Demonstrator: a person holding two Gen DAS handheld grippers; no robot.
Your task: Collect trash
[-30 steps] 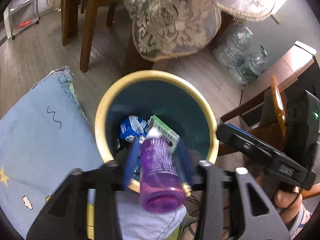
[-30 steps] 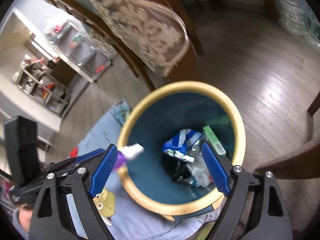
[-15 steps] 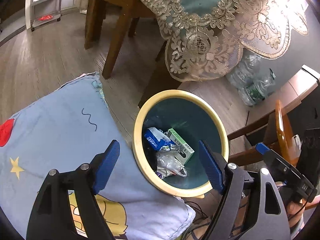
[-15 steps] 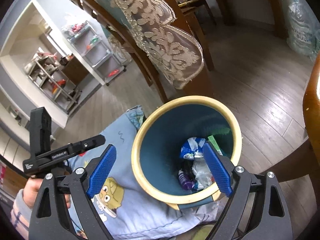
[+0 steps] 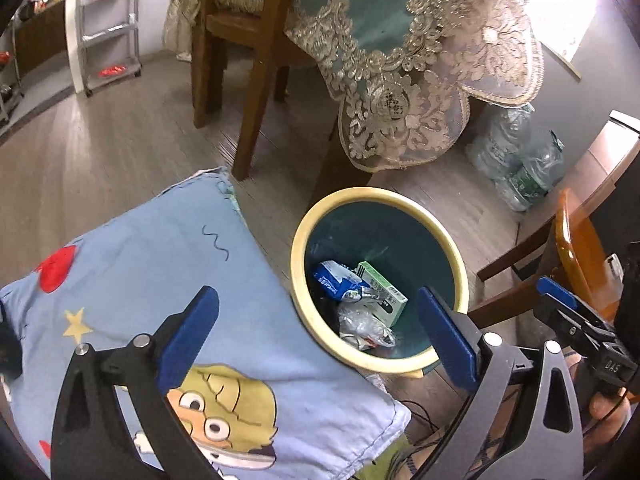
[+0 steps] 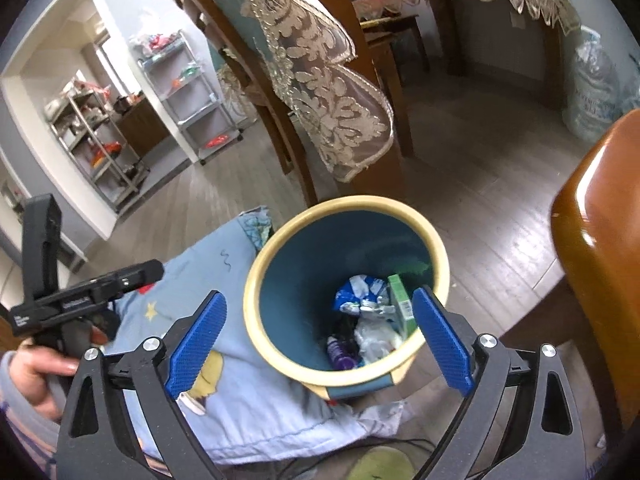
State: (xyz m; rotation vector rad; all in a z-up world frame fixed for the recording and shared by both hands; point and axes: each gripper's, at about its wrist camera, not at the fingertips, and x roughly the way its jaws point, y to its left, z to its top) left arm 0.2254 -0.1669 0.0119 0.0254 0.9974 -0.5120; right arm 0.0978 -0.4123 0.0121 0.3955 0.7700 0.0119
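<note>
Now both tools, left [image 5: 320,334] and right [image 6: 318,338], gape empty above the bin [image 6: 256,280].

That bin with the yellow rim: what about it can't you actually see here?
- Purple bottle: hidden by the bin wall in the left wrist view; partly visible in the right.
- Bin floor: covered by the blue wrapper, green box and clear plastic.
- Box print: too small.

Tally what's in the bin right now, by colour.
Blue wrapper: 1
Green box: 1
Purple bottle: 1
Clear crumpled plastic: 1
Total: 4 visible in the bin; anything buried under them is hidden.
</note>
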